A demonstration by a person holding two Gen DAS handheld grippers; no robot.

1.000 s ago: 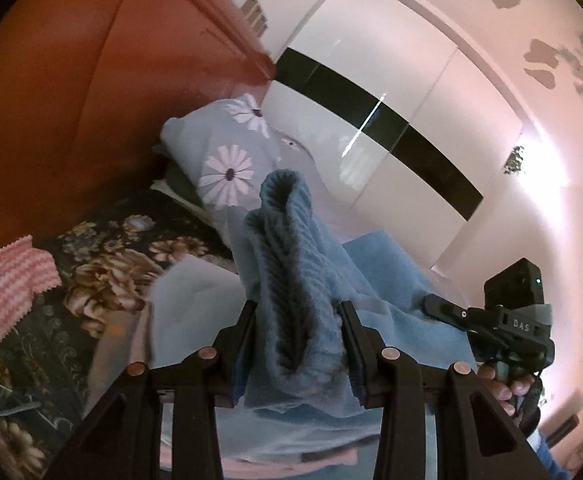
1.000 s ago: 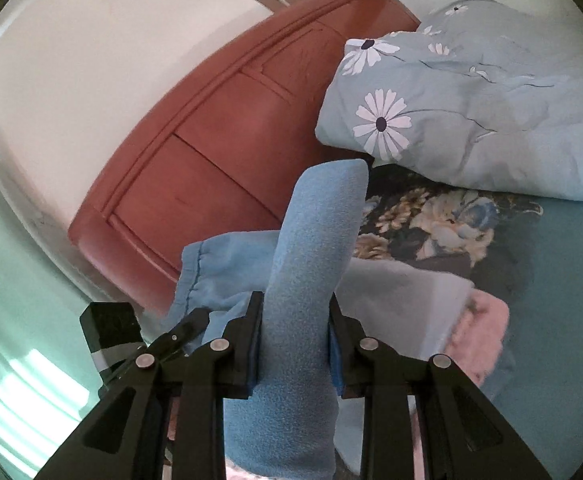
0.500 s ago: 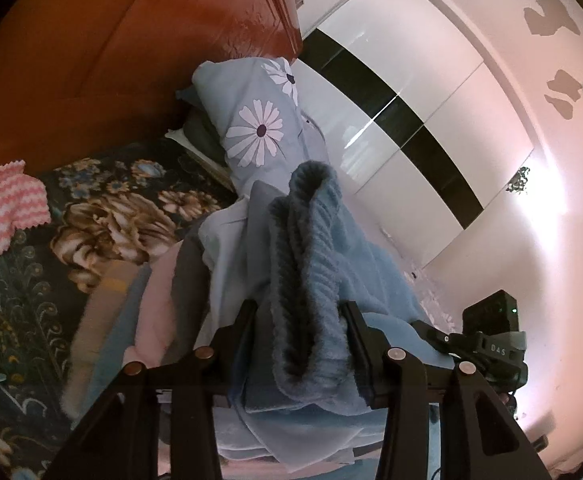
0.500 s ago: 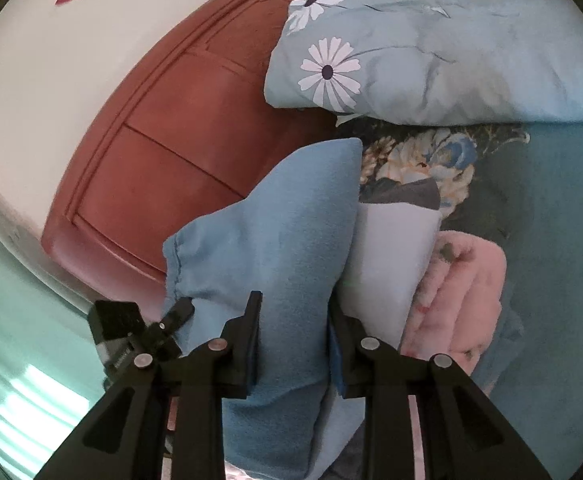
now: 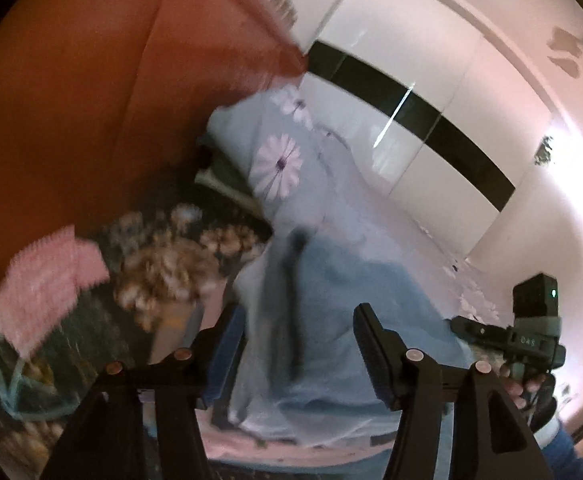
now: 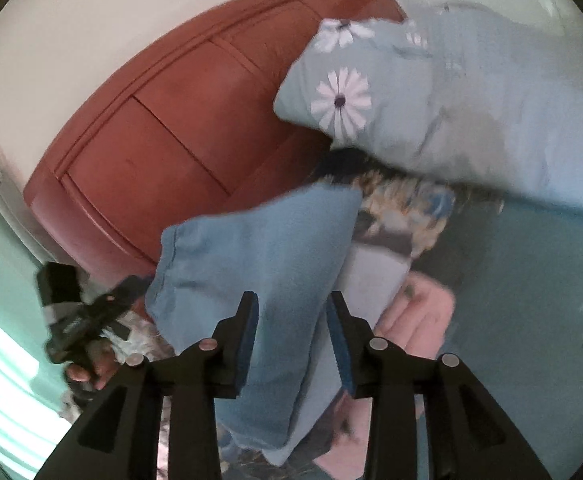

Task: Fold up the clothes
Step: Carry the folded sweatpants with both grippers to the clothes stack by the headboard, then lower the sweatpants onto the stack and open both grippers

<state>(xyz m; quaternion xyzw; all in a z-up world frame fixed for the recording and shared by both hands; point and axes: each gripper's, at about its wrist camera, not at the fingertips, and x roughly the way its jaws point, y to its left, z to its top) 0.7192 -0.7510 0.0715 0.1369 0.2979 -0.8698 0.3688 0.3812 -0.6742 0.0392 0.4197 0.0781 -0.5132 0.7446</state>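
A second ago your left gripper (image 5: 297, 354) was clamped on the ribbed fold of the blue garment (image 5: 331, 308); its jaws have just been opening and now stand well apart, the cloth lying loose between them and clear of the pad at 3 o'clock. The thick knit ridge that stood up between the fingers has dropped and spread flat. Your right gripper (image 6: 291, 340) has also just been opening: the jaws are a little wider than before, the blue garment (image 6: 259, 264) lies between them, and there is a gap beside the pad at 3 o'clock, so it is no longer pinched. The tall upright roll it held earlier has slumped into a broad, wedge-shaped fold.

The garment rests on the stack of folded clothes (image 6: 415, 316) on the bed (image 6: 531, 264), with a pink piece toward 4 o'clock in the right wrist view. The daisy-print pillow (image 6: 431, 100) sits at 1 o'clock against the red-brown headboard (image 6: 179, 120). In the left wrist view a pink striped cloth (image 5: 43, 284) lies at 9 o'clock on the dark floral blanket (image 5: 163, 256); this view is blurred.
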